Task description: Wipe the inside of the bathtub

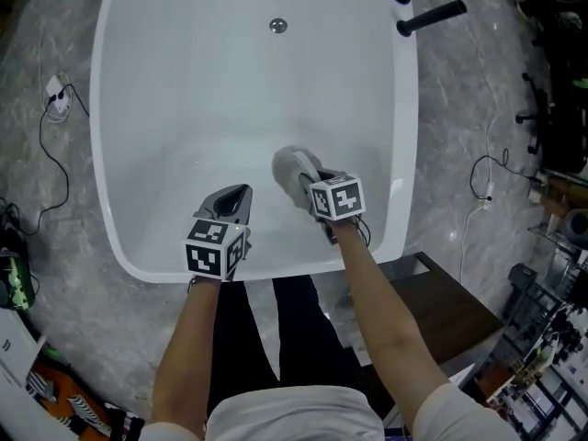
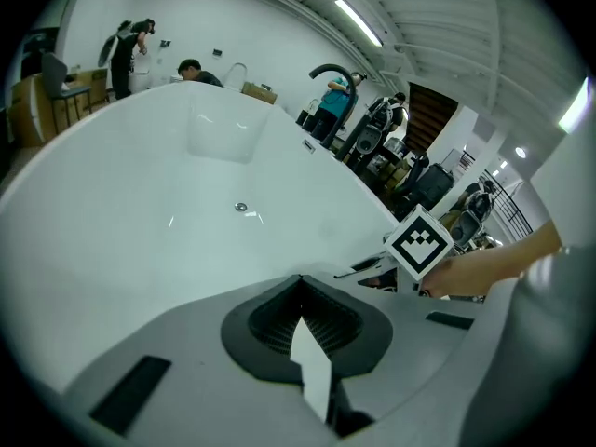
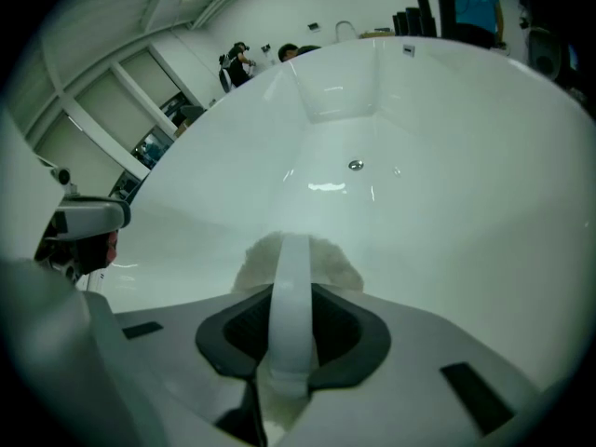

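We see the right gripper (image 1: 310, 189) clamped on the handle of the wiper (image 1: 294, 166), pad low on the bathtub (image 1: 184, 99) near slope; left gripper (image 1: 235, 197) pinched together, empty; we reckon hard pressing could twist the thin handle loose

Far end of the bathtub (image 1: 184, 90) and the black faucet (image 1: 430, 16) are cut off by the top edge of the head view. In the right gripper view, the pad of the scrubber (image 3: 328, 264) is largely hidden behind its own handle and the right gripper (image 3: 293, 294). Background persons (image 3: 240, 61) are too small to be resolved.
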`<state>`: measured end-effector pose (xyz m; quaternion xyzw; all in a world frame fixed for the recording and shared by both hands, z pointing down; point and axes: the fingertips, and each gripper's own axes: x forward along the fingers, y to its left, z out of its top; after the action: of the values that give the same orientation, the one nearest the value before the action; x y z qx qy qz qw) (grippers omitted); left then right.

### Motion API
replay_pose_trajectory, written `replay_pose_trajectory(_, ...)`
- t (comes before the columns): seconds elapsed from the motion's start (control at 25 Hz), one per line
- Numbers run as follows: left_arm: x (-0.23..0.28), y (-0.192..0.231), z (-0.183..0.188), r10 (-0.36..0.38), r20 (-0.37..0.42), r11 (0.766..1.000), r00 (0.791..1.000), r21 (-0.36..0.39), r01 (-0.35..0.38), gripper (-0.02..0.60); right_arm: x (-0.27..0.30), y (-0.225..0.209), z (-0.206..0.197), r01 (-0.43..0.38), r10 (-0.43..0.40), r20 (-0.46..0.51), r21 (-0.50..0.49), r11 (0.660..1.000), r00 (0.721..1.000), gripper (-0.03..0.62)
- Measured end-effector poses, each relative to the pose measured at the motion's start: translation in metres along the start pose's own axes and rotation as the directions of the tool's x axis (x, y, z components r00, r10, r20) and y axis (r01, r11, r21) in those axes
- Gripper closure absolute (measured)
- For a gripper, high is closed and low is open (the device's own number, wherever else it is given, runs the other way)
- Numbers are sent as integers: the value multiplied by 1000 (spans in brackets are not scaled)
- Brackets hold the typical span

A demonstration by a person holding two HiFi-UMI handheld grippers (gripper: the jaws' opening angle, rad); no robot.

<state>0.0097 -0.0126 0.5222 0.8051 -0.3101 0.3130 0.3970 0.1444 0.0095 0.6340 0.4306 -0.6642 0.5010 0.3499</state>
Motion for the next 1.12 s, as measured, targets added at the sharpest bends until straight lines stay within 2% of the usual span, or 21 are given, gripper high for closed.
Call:
replay_pose_trajectory(0.24, -55, -22, 20, -2, 44, 1000, 999, 21, 1, 577, -74, 48, 17, -48, 43, 153, 27, 998, 987, 499)
replay_pose_trajectory(0.48, -115, -52, 54, -25, 112, 999, 993, 50, 19, 577, -150, 90, 36, -78, 76, 283, -4, 997, 956, 499)
replay_pose_trajectory(0.72, -173, -80, 89, -45, 208, 995, 977, 92, 26, 577, -218, 126, 55, -87, 97, 393, -43, 995, 914, 499)
replay_pose_trajectory(1.12, -245, -102, 120, -46, 299, 990, 953, 142, 3, 577, -313, 179, 75, -93, 126, 536, -88, 992, 835, 499)
